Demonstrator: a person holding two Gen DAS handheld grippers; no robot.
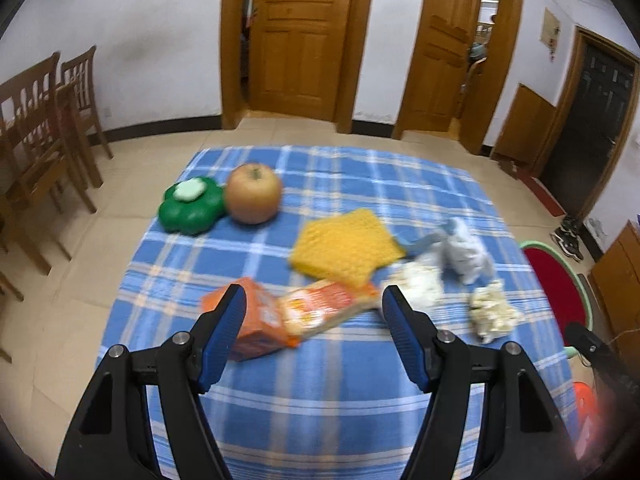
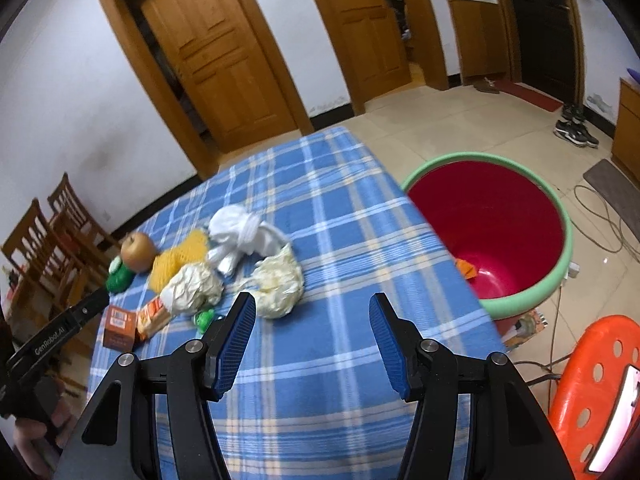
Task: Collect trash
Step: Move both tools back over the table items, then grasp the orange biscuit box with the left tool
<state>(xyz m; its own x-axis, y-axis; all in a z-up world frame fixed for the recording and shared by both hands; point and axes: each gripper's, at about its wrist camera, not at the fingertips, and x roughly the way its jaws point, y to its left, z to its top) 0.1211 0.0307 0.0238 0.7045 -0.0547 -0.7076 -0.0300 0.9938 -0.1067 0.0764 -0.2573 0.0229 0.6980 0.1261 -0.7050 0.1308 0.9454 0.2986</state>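
Observation:
On the blue plaid tablecloth (image 1: 320, 400) lie an orange box (image 1: 256, 320), an orange snack wrapper (image 1: 324, 308), two crumpled paper balls (image 1: 420, 280) (image 1: 494, 314) and a white wadded tissue (image 1: 466, 252). My left gripper (image 1: 315, 300) is open just short of the box and wrapper, and its pads touch nothing. My right gripper (image 2: 313, 304) is open over bare cloth, close to a yellowish paper ball (image 2: 278, 280). A second paper ball (image 2: 196, 286), the tissue (image 2: 244, 236), the wrapper (image 2: 154, 318) and the box (image 2: 118, 328) lie further left.
An apple (image 1: 253, 194), a green flower-shaped container (image 1: 192, 206) and a yellow sponge cloth (image 1: 348, 248) sit at the far side. A red bin with a green rim (image 2: 472, 158) stands right of the table, an orange scrap (image 2: 466, 268) inside. An orange stool (image 2: 592, 380) is nearby; wooden chairs (image 1: 40, 140) stand left.

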